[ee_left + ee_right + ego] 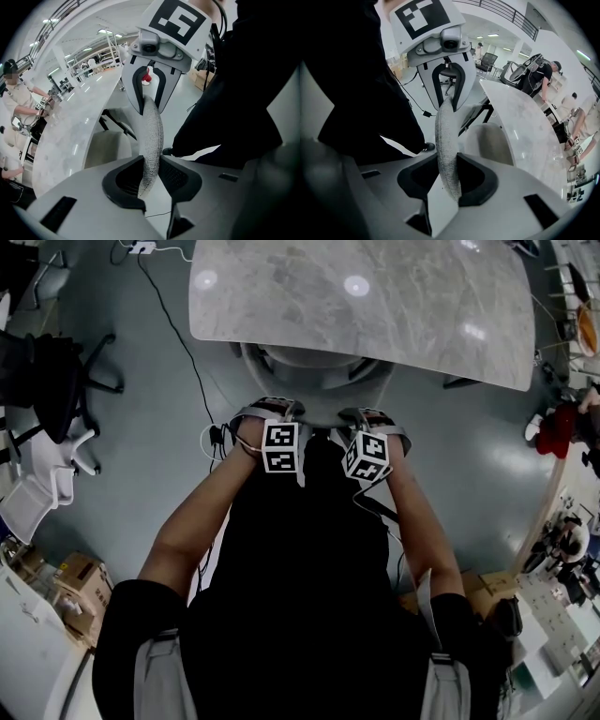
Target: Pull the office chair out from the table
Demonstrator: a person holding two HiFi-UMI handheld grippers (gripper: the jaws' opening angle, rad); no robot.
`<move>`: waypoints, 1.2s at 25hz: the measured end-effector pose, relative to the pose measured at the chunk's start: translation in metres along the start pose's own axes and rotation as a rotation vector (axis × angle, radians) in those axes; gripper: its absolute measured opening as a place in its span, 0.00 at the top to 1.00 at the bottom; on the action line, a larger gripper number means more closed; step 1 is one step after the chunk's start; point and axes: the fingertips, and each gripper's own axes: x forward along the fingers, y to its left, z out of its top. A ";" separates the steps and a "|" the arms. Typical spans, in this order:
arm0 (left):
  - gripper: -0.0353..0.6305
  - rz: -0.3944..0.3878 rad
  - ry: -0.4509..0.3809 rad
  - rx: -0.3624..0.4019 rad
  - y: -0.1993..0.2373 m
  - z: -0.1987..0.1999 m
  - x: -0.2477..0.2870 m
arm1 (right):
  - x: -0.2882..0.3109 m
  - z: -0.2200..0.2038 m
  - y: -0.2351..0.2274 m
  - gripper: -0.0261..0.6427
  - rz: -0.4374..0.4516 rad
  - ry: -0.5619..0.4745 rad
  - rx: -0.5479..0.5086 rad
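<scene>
One big marble table (375,296) fills the far side, and the grey office chair (314,381) sits tucked under its near edge, right in front of me. I see my left gripper (152,176) and right gripper (449,180) side by side, each pinching the top rim of the fabric back (152,136) between its jaws.

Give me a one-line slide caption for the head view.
Seen from above, the left gripper and right gripper clamp the top edge of the office chair, tucked under the grey table.
</scene>
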 end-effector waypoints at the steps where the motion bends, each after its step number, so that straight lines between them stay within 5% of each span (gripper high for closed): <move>1: 0.79 -0.002 -0.001 0.004 0.000 0.000 0.000 | 0.000 0.000 0.000 0.78 0.002 0.003 0.002; 30: 0.83 -0.053 -0.014 0.046 -0.015 0.002 -0.005 | -0.003 0.000 0.013 0.80 0.013 0.066 0.083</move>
